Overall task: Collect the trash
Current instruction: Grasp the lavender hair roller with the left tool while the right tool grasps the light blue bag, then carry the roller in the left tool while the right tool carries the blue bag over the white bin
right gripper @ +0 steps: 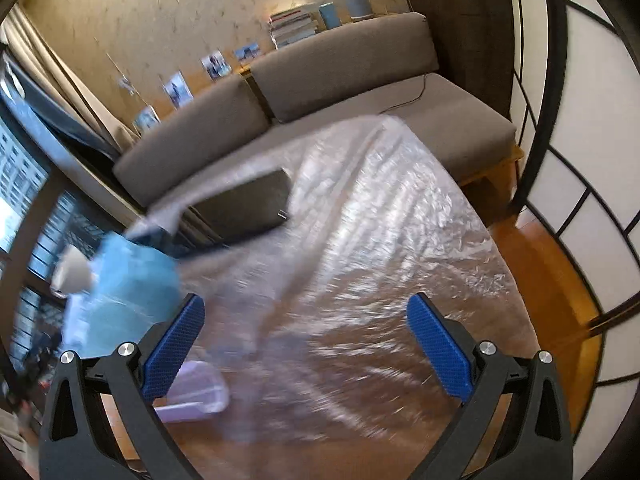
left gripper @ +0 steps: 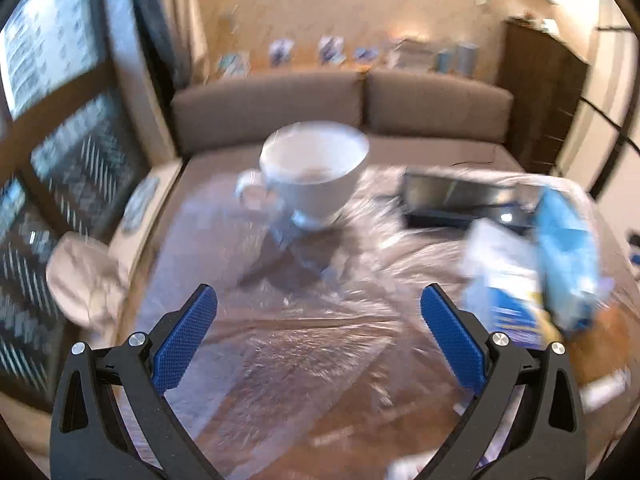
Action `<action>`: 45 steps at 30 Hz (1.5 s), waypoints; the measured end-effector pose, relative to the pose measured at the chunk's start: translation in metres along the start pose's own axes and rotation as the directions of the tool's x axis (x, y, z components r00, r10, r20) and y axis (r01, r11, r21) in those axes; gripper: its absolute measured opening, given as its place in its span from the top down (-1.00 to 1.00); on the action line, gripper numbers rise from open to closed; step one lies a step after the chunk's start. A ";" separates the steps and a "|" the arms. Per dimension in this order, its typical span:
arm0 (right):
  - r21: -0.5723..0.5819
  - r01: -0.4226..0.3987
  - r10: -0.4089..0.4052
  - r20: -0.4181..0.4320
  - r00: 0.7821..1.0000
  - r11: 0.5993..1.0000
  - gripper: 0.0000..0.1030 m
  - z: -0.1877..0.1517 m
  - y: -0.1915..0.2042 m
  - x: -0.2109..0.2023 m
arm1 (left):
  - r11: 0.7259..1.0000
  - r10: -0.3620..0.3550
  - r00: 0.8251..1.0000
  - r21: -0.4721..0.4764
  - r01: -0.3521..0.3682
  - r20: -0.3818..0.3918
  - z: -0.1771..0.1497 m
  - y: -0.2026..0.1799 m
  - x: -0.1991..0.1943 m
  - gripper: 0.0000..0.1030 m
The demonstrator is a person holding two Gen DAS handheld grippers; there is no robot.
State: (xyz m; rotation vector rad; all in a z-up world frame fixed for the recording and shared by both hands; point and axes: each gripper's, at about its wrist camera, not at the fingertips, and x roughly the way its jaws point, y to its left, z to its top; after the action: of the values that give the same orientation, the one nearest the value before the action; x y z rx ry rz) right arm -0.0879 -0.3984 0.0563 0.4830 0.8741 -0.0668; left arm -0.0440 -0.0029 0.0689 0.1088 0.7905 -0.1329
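Both views are motion-blurred. A wooden table (left gripper: 592, 328) is draped in crinkled clear plastic film (left gripper: 304, 344). My left gripper (left gripper: 319, 302) hangs open over the film, nothing between its blue pads. A white cup (left gripper: 316, 176) stands beyond it. Blue and white packaging (left gripper: 536, 264) lies to its right. In the right wrist view my right gripper (right gripper: 306, 312) is open above the film (right gripper: 380, 248). The light blue packaging (right gripper: 124, 296) sits just left of its left finger. A small clear plastic container (right gripper: 196, 392) lies under that finger.
A dark flat device (left gripper: 452, 196) rests on the table behind the packaging (right gripper: 248, 204). A grey sofa (right gripper: 320, 76) runs along the far side. A crumpled cloth (left gripper: 88, 280) lies left of the table, near the window. A paper screen (right gripper: 592, 160) stands at right.
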 end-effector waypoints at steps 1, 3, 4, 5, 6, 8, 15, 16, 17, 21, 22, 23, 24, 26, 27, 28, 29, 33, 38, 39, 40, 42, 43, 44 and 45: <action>-0.006 -0.017 0.017 -0.001 1.000 1.000 -0.93 0.001 0.000 -0.001 | 0.999 -0.030 0.999 0.032 0.030 0.014 -0.001 -0.005 -0.014 -0.98; -0.027 -0.083 0.082 -0.042 0.996 0.996 -0.93 0.001 0.022 -0.010 | 0.991 -0.090 0.996 0.098 0.088 0.015 -0.007 -0.019 -0.037 -0.98; -0.041 -0.113 0.110 -0.075 0.991 0.993 -0.93 0.002 0.035 -0.006 | 0.984 -0.120 0.993 0.137 0.118 0.000 -0.015 -0.031 -0.047 -0.98; -0.051 -0.126 0.121 -0.094 0.988 0.991 -0.93 0.001 0.043 -0.003 | 0.977 -0.138 0.990 0.163 0.139 -0.018 -0.022 -0.040 -0.052 -0.98; -0.067 -0.138 0.129 -0.118 0.985 0.988 -0.93 0.001 0.055 0.001 | 0.971 -0.150 0.988 0.184 0.155 -0.039 -0.031 -0.049 -0.057 -0.98; -0.119 -0.160 0.139 -0.169 0.976 0.980 -0.93 -0.004 0.080 0.016 | 0.958 -0.184 0.980 0.211 0.195 -0.070 -0.051 -0.067 -0.064 -0.98; -0.235 -0.149 0.078 -0.288 0.954 0.960 -0.93 -0.010 0.134 0.063 | 0.914 -0.155 0.979 0.357 0.192 -0.130 -0.093 -0.111 -0.057 -0.98; -0.239 -0.147 0.073 -0.292 0.954 0.960 -0.93 -0.009 0.136 0.065 | 0.906 -0.141 0.982 0.384 0.178 -0.122 -0.094 -0.115 -0.056 -0.98; -0.238 -0.135 0.059 -0.300 0.952 0.962 -0.93 -0.007 0.140 0.070 | 0.896 -0.125 0.986 0.413 0.160 -0.112 -0.094 -0.119 -0.054 -0.98; -0.185 -0.145 0.076 -0.340 0.937 0.972 -0.92 -0.004 0.144 0.090 | 0.871 -0.090 0.991 0.474 0.128 -0.102 -0.097 -0.126 -0.043 -0.98; -0.164 -0.147 0.081 -0.354 0.932 0.975 -0.92 -0.003 0.145 0.095 | 0.868 -0.090 0.991 0.480 0.129 -0.102 -0.097 -0.126 -0.041 -0.98; -0.158 -0.147 0.082 -0.359 0.930 0.976 -0.90 -0.003 0.147 0.099 | 0.863 -0.094 0.990 0.487 0.133 -0.104 -0.097 -0.126 -0.040 -0.98; -0.157 -0.150 0.084 -0.364 0.928 0.976 -0.87 -0.002 0.148 0.102 | 0.859 -0.098 0.990 0.494 0.136 -0.103 -0.098 -0.126 -0.040 -0.98; -0.162 -0.153 0.083 -0.372 0.924 0.975 -0.82 -0.004 0.151 0.107 | 0.847 -0.101 0.991 0.515 0.132 -0.089 -0.099 -0.126 -0.041 -0.98; -0.161 -0.155 0.085 -0.374 0.924 0.975 -0.74 -0.005 0.152 0.109 | 0.841 -0.102 0.991 0.526 0.131 -0.084 -0.101 -0.128 -0.043 -0.97; -0.159 -0.158 0.088 -0.375 0.923 0.975 -0.68 -0.007 0.151 0.110 | 0.830 -0.095 0.993 0.544 0.121 -0.076 -0.102 -0.130 -0.042 -0.94; -0.154 -0.166 0.097 -0.378 0.921 0.974 -0.52 -0.008 0.151 0.112 | 0.819 -0.091 0.993 0.562 0.115 -0.072 -0.103 -0.131 -0.041 -0.84; -0.120 -0.220 0.161 -0.371 0.914 0.968 -0.21 -0.011 0.148 0.109 | 0.781 -0.090 0.992 0.612 0.129 -0.094 -0.109 -0.138 -0.038 -0.55; -0.116 -0.248 0.199 -0.328 0.923 0.962 -0.09 -0.007 0.147 0.094 | 0.791 -0.110 0.991 0.598 0.131 -0.072 -0.108 -0.138 -0.047 -0.55; -0.117 -0.252 0.204 -0.318 0.926 0.961 -0.08 -0.005 0.146 0.090 | 0.796 -0.111 0.991 0.590 0.131 -0.070 -0.107 -0.137 -0.047 -0.55; -0.115 -0.256 0.211 -0.308 0.928 0.960 -0.08 -0.004 0.146 0.087 | 0.805 -0.115 0.991 0.579 0.132 -0.067 -0.106 -0.136 -0.049 -0.55; -0.102 -0.272 0.234 -0.278 0.931 0.957 -0.08 0.000 0.144 0.078 | 0.823 -0.124 0.990 0.551 0.137 -0.060 -0.101 -0.132 -0.051 -0.55; -0.094 -0.281 0.249 -0.261 0.933 0.955 -0.08 0.003 0.143 0.073 | 0.837 -0.132 0.990 0.528 0.140 -0.054 -0.099 -0.130 -0.054 -0.55; -0.090 -0.289 0.260 -0.249 0.933 0.953 -0.08 0.006 0.142 0.068 | 0.850 -0.140 0.989 0.506 0.145 -0.048 -0.096 -0.127 -0.056 -0.55; -0.088 -0.300 0.273 -0.233 0.933 0.950 -0.08 0.009 0.141 0.062 | 0.867 -0.152 0.987 0.475 0.154 -0.042 -0.092 -0.124 -0.059 -0.55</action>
State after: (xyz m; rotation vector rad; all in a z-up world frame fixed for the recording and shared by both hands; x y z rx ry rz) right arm -0.0055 -0.2679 0.0680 0.5047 1.0078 0.3129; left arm -0.1695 -0.1073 0.0405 0.5161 0.7557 -0.4808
